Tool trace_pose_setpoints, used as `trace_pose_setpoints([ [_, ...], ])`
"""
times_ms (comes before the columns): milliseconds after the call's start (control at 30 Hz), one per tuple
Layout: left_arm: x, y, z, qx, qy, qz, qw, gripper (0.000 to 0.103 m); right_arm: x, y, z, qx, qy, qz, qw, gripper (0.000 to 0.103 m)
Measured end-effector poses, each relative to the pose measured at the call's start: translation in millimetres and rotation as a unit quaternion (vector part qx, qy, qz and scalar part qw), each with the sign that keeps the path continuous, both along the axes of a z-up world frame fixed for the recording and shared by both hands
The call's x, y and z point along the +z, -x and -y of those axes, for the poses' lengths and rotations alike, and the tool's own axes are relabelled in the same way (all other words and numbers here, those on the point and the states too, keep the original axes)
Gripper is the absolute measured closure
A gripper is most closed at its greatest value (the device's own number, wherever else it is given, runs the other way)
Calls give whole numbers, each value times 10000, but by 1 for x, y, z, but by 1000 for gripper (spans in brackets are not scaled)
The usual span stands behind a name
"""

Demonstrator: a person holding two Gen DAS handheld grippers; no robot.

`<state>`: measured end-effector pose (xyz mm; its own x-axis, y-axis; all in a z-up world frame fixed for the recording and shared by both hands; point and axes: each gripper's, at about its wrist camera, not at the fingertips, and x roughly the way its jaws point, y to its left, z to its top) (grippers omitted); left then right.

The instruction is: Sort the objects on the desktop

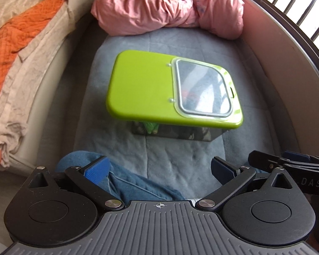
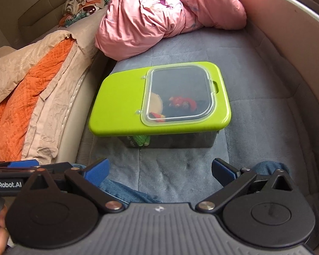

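We see a storage box (image 2: 170,142) with a lime-green lid (image 2: 121,108) and a closed clear hatch (image 2: 178,97), toys inside. Our left gripper (image 1: 159,170) and right gripper (image 2: 159,170) both gape wide, empty, touching nothing.

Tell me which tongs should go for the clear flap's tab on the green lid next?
Right, probably. The tab sits on the lid's right edge, on the right tongs' side. The left tongs face the solid green part and would have to cross over. Both tongs are open, empty, and short of the box.
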<state>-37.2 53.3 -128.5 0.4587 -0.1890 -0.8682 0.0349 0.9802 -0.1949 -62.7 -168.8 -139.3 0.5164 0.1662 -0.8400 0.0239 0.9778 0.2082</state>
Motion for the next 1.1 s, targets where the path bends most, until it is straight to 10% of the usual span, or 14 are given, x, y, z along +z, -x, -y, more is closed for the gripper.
trace_pose_setpoints([
  [1100, -5, -2, 2, -128, -150, -43, 9998, 0, -8, -1, -4, 207, 79, -128, 9997, 0],
])
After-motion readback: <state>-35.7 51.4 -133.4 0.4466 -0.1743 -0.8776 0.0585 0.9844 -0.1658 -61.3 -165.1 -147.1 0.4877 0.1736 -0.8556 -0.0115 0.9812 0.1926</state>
